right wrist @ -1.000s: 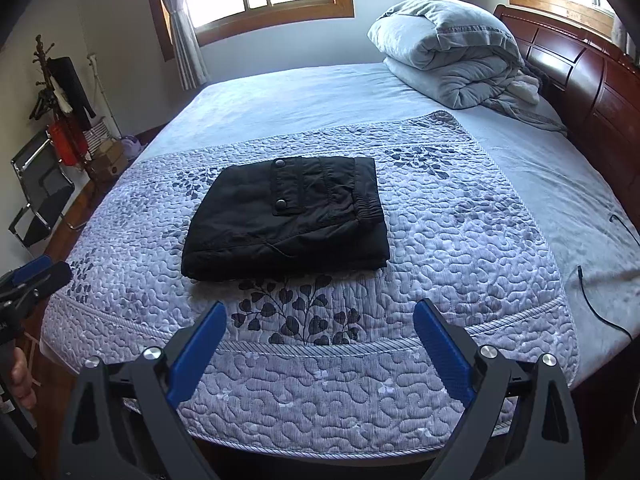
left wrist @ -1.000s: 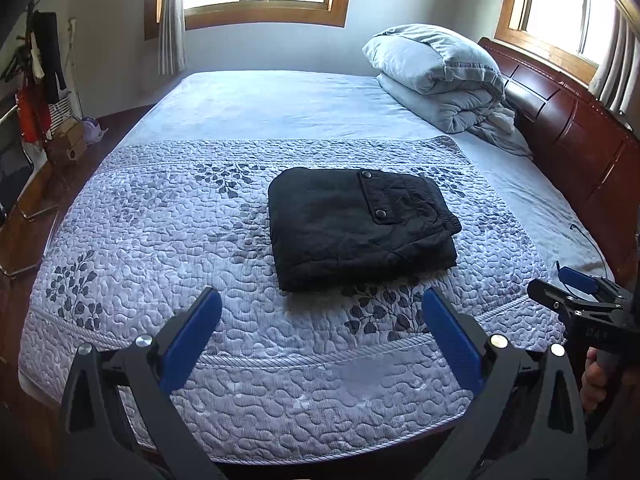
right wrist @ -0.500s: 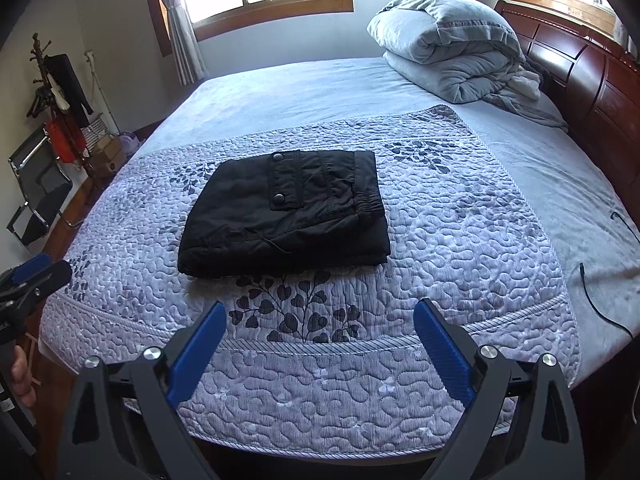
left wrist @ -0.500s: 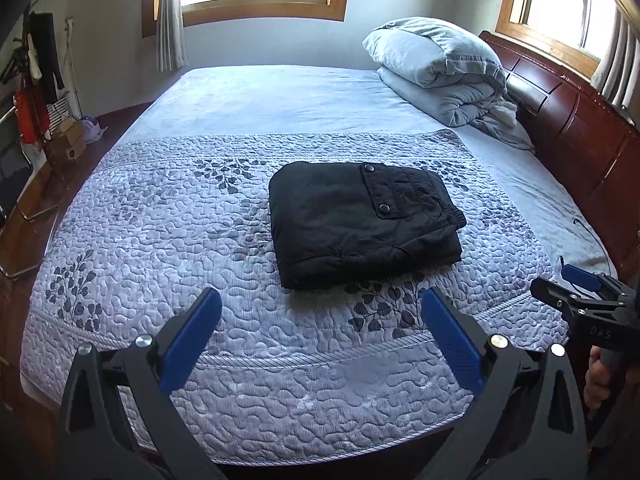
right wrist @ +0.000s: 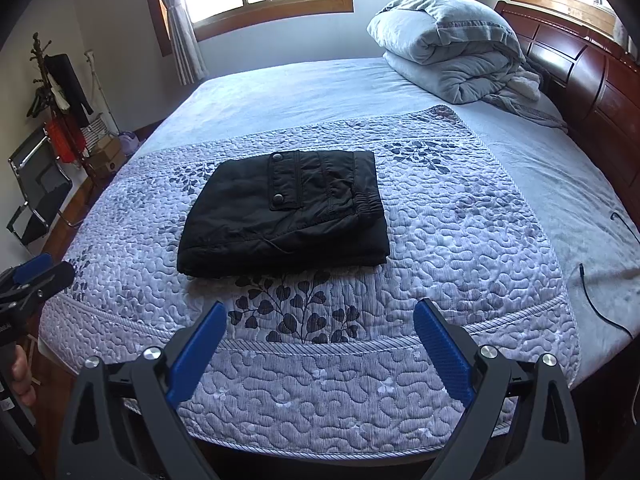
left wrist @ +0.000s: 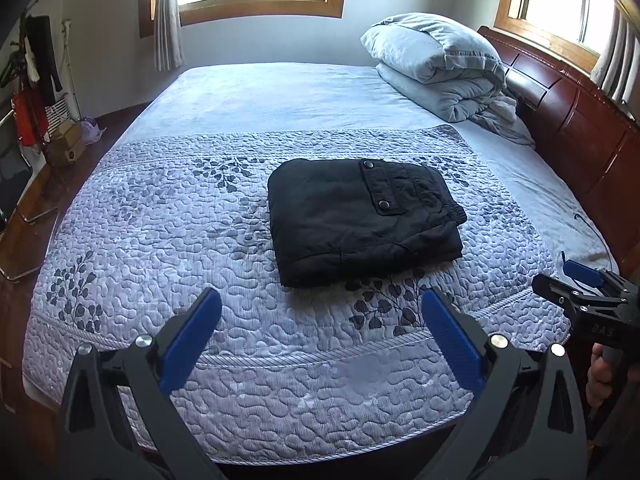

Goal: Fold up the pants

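Observation:
Black pants (left wrist: 360, 220) lie folded in a compact rectangle on the quilted bedspread (left wrist: 160, 240), a snap pocket flap on top; they also show in the right wrist view (right wrist: 288, 224). My left gripper (left wrist: 320, 300) is open and empty, held back over the bed's near edge. My right gripper (right wrist: 320, 312) is open and empty too, also short of the pants. The right gripper shows at the right edge of the left wrist view (left wrist: 580, 284); the left gripper shows at the left edge of the right wrist view (right wrist: 32, 276).
A folded grey duvet (left wrist: 440, 68) lies by the dark wooden headboard (left wrist: 580, 120) at the right. A black cable (right wrist: 600, 292) trails on the sheet at the right. A chair (right wrist: 36, 188), coat rack and boxes stand on the floor at the left.
Both grippers have drawn back slightly from the bed and tilted a little. The folded pants have not moved. Both stay open.

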`<state>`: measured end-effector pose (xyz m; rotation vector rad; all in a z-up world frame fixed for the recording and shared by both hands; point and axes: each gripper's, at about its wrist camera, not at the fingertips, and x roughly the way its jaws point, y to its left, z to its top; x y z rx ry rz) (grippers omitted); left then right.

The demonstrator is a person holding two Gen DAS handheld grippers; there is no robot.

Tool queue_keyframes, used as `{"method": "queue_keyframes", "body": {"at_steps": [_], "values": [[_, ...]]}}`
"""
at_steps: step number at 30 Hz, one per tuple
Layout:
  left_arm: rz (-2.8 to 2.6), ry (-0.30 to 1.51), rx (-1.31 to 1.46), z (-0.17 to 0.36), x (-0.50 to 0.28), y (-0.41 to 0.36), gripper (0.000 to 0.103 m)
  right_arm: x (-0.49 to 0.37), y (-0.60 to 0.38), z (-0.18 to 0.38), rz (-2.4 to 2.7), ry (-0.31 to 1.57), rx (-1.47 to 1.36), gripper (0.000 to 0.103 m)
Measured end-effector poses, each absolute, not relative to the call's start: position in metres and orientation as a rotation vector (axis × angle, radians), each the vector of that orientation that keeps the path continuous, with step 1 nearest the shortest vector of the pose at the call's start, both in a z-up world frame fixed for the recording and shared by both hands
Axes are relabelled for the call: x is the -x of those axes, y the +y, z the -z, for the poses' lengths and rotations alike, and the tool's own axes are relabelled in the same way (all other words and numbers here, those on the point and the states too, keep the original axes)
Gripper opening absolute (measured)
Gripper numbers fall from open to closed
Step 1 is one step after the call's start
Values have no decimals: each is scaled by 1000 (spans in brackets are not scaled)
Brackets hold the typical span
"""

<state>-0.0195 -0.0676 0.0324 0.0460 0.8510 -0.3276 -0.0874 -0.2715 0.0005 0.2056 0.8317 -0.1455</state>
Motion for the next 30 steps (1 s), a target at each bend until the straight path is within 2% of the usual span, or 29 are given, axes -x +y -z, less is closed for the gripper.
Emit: {"method": "queue_keyframes", "body": {"at_steps": [30], "values": [[325,834,-51,-34,20,-71,100,83,-273,4,152,846,-202,95]]}}
